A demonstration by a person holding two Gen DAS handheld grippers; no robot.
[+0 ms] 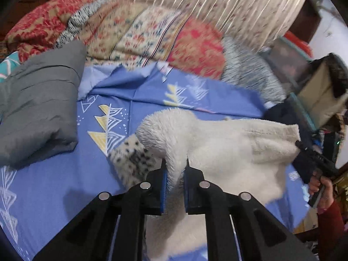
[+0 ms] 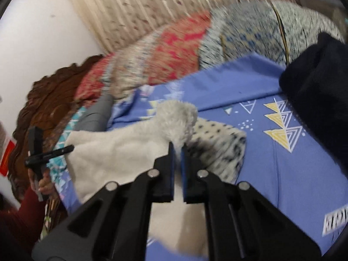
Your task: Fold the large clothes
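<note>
A white fleece garment (image 1: 228, 152) with a black-spotted outer side (image 1: 134, 161) is held up over the blue patterned bedsheet (image 1: 54, 184). My left gripper (image 1: 175, 163) is shut on a tuft of its fleece edge. In the right wrist view my right gripper (image 2: 178, 146) is shut on another fleece edge of the same garment (image 2: 121, 148), whose spotted side (image 2: 219, 145) hangs to the right. Each gripper shows in the other's view, the right one (image 1: 300, 145) at the garment's far right edge, the left one (image 2: 69, 149) at its far left.
A folded grey garment (image 1: 37, 108) lies on the sheet at left. Rumpled red and floral quilts (image 1: 141, 32) line the back below a curtain (image 1: 217, 0). A dark garment (image 2: 319, 95) lies at the right. A carved wooden headboard (image 2: 50, 100) stands at the bed's end.
</note>
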